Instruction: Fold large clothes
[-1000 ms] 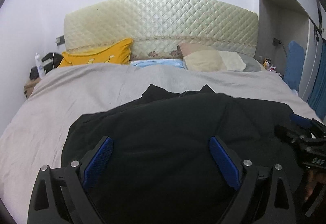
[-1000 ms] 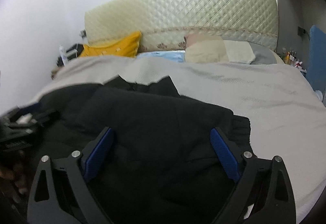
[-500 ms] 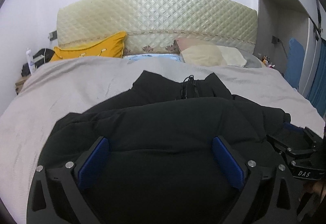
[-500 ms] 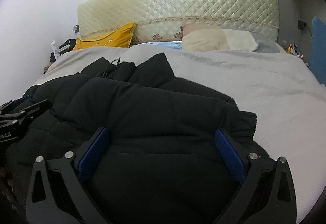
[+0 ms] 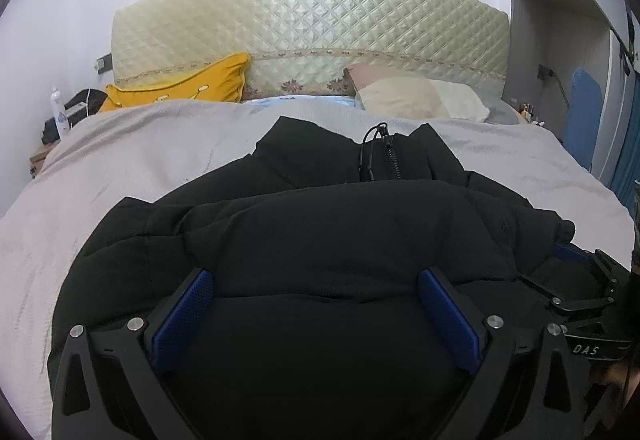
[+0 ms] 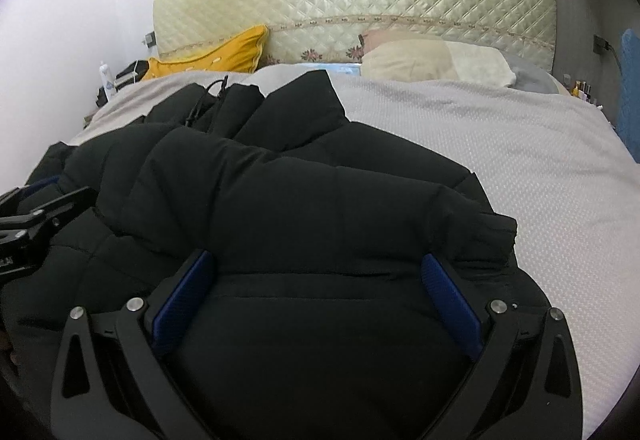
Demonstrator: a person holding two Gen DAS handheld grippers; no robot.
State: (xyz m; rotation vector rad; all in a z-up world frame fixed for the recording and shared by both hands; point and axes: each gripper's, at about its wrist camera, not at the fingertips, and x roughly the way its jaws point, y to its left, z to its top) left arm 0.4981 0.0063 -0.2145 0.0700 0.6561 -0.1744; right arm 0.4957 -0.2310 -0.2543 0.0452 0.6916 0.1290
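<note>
My left gripper (image 5: 316, 304) and right gripper (image 6: 318, 288) both stand spread wide over the jacket (image 5: 320, 240), blue pads (image 5: 182, 314) clear of the cloth on either side and nothing pinched between them. The jacket is a black puffy heap lying on the near middle of the bed (image 5: 120, 167), doubled over itself, its long axis across my view from one gripper to the other. Its collar and zipper (image 5: 394, 155) point away from me toward the headboard (image 5: 312, 27). From the left view the other gripper shows at the jacket's right edge; from the right view its mate sits at the left edge. The bedcover is pale grey, textured and bare past the jacket. Farther off, a yellow cushion (image 5: 180, 87) leans at the left, a cream pillow (image 5: 404, 97) at the right, with a strip of light blue between them, all against the quilted cream headboard. A bottle (image 5: 58, 113) stands by the white wall at far left, on what may be a bedside stand, though the view there is too small to be sure. Something blue (image 5: 586, 107) stands at far right.
</note>
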